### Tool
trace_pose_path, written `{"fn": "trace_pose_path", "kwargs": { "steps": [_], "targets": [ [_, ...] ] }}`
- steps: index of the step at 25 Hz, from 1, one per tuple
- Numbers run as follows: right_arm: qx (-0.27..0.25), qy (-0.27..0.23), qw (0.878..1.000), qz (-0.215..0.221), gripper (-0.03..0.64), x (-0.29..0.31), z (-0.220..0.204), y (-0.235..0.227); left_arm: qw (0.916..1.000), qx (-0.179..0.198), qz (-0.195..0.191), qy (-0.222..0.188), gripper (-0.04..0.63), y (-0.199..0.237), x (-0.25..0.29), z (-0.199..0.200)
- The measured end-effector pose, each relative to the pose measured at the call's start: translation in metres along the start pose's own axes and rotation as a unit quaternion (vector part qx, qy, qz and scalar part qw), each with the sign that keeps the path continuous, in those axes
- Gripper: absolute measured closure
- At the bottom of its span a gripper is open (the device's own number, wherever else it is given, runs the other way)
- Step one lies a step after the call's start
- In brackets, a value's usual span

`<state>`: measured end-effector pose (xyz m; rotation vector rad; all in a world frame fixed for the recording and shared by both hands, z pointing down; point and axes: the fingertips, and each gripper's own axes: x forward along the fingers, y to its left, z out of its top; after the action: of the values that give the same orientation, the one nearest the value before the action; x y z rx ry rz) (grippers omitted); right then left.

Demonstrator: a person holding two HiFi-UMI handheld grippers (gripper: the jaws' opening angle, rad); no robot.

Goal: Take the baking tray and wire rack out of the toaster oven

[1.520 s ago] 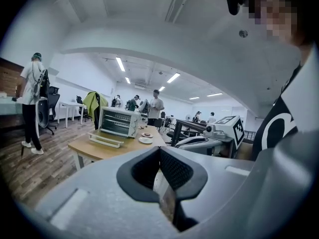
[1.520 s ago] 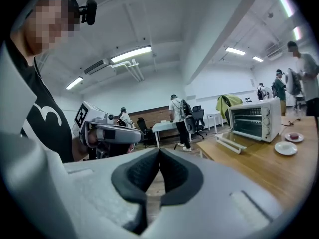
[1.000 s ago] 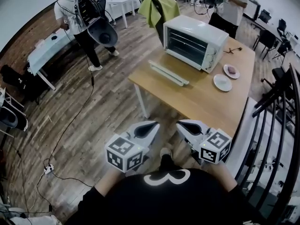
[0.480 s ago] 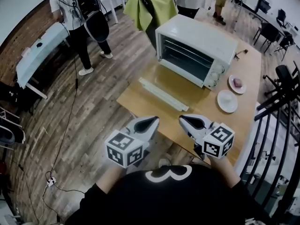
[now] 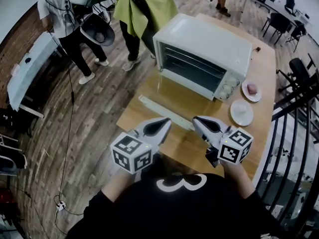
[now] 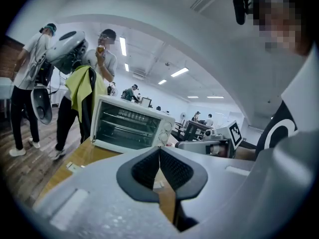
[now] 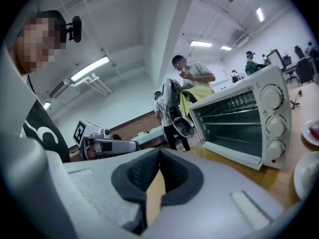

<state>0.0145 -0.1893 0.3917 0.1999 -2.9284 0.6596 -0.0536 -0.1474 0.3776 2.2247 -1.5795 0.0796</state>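
A white toaster oven [image 5: 204,54] stands on the wooden table [image 5: 199,143], its glass door [image 5: 167,96] folded down flat toward me. Wire shelves [image 5: 192,66] show inside it; I cannot tell the tray from the rack there. Both grippers hover over the table's near edge, short of the door's handle bar [image 5: 164,112]. The left gripper [image 5: 163,125] is shut and empty. The right gripper [image 5: 198,122] is likewise shut with nothing in it. The oven [image 6: 130,126] fills the middle of the left gripper view beyond the shut left gripper [image 6: 159,152]. It [image 7: 239,121] sits at the right beyond the right gripper [image 7: 159,153].
Two small white plates lie right of the oven, one bare [image 5: 241,112], one [image 5: 251,91] with a pinkish item. A green cloth [image 5: 142,6] hangs over a chair behind the table. People stand at the far left [image 5: 62,14]. A dark railing [image 5: 299,133] runs along the right.
The table and oven have come much closer. Both grippers, earlier over the floor short of the table, now reach over its near edge. Their jaws stay shut.
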Motion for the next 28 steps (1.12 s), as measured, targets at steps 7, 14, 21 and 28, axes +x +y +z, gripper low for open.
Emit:
{"fn": "trace_pose_path", "kwargs": {
  "steps": [7,14,21,28],
  "targets": [
    [0.049,-0.061,0.995,-0.061,0.614,0.026,0.034,-0.066,0.9960,-0.009,-0.088,0.016,0.581,0.051,0.070,0.036],
    [0.096,-0.128,0.978,-0.131,0.540,0.054,0.071,-0.120,0.9789,-0.121,-0.165,0.004,0.459,0.119,0.124,0.079],
    [0.183,-0.217,0.941,-0.182,0.491,0.061,0.079,-0.171,0.9494,-0.253,-0.183,-0.039,0.414,0.181,0.169,0.088],
    [0.297,-0.311,0.870,-0.239,0.476,0.059,0.056,-0.233,0.9156,-0.360,-0.169,-0.059,0.376,0.231,0.214,0.082]
  ]
}}
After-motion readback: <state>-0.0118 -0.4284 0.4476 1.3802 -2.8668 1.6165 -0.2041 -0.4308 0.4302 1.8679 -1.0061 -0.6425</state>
